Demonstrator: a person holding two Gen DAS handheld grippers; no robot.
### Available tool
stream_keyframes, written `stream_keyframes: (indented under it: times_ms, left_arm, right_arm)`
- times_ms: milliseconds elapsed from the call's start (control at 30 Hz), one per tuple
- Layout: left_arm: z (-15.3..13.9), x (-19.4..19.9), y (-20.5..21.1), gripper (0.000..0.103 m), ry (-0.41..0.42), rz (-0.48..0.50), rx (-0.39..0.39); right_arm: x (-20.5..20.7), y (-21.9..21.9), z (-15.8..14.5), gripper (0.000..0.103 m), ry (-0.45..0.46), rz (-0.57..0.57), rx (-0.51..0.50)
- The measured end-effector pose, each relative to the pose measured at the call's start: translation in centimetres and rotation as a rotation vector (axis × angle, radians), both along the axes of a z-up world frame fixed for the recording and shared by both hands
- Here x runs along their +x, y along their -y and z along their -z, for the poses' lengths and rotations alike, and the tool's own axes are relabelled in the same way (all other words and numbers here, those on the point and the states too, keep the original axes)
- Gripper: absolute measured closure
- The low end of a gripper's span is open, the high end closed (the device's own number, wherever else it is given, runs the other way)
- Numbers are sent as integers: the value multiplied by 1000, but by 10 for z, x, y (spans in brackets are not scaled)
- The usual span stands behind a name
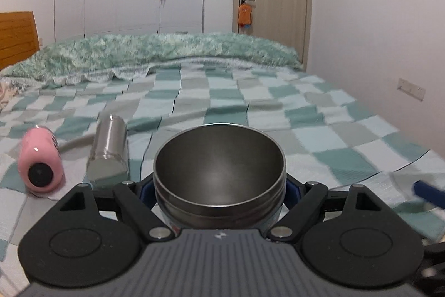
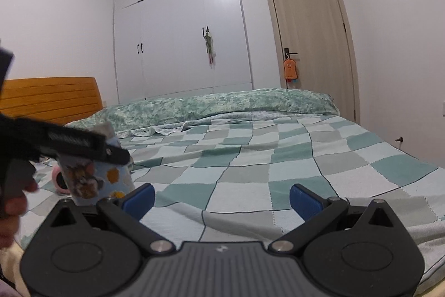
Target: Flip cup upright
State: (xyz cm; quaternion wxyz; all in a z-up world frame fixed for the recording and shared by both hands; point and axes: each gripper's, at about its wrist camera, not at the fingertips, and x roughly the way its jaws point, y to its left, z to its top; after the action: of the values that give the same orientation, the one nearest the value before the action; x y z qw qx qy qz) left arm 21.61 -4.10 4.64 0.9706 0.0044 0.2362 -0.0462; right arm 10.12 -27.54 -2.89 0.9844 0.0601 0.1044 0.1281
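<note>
My left gripper is shut on a steel-lined cup; its open mouth faces up, and its blue pads press the cup's sides. In the right wrist view the same cup shows a light-blue cartoon print, held upright by the left gripper over the bed at the left. My right gripper is open and empty, low over the checkered bedspread, to the right of the cup. One of its blue fingers shows at the right edge of the left wrist view.
A pink bottle and a steel flask lie on their sides on the checkered bedspread at the left. A green fluffy blanket lies along the far side. A wooden headboard, wardrobe and door stand behind.
</note>
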Motion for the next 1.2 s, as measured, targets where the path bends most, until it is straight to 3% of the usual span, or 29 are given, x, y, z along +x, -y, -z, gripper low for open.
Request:
stream_keyframes:
  times_ms: [100, 133, 333, 367, 433, 767, 933, 1200]
  left_arm:
    - [22, 9, -2, 18, 0, -2, 0]
    - [24, 7, 0, 18, 35, 10, 13]
    - [24, 2, 4, 17, 54, 20, 43]
    - [23, 1, 4, 16, 61, 24, 38]
    - [17, -6, 2, 0, 94, 37, 24]
    - [-40, -96, -31, 0, 366, -12, 3]
    - [-44, -144, -59, 0, 396, -43, -20]
    - [-7, -194, -89, 0, 369, -106, -21]
  right_arm:
    - [4, 1, 3, 0, -12, 5, 7]
    - [5, 1, 4, 0, -13, 5, 8]
    - [6, 1, 5, 0, -12, 8, 5]
    - [6, 1, 5, 0, -13, 8, 5]
    - [5, 1, 5, 0, -8, 6, 5]
    - [-28, -13, -12, 0, 92, -11, -15]
    - [-57, -25, -19, 0, 125, -35, -35]
    - [-107, -42, -11, 0, 161, -61, -96]
